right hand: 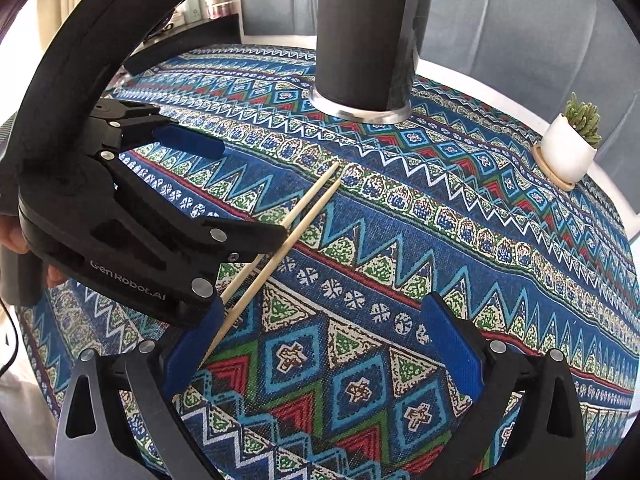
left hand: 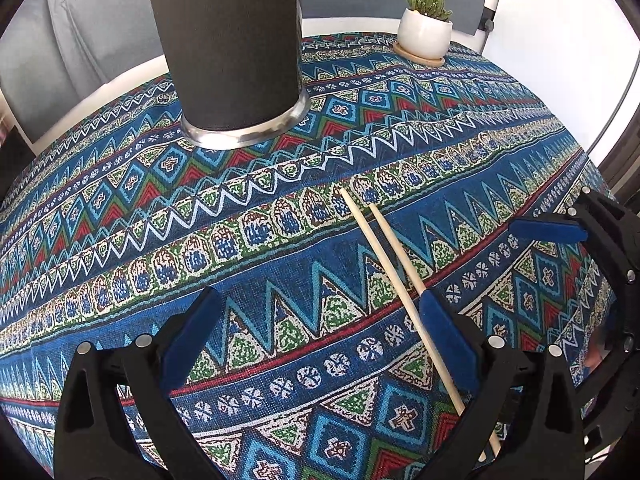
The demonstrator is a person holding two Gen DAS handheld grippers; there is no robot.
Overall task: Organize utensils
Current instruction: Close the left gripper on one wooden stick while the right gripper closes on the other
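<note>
Beside the chopsticks [left hand: 390,264], a black holder [left hand: 228,48] stands on patterned cloth [left hand: 280,240].

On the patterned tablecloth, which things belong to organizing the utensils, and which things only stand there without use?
For the job:
- chopsticks, two, lying side by side
- black holder cup, upright
- left gripper, open
- right gripper, open

Only standing there:
- potted succulent on its wooden saucer
- tablecloth

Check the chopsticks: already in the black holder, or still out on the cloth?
Out. Both chopsticks lie flat on the patterned tablecloth, apart from the upright black holder.
</note>
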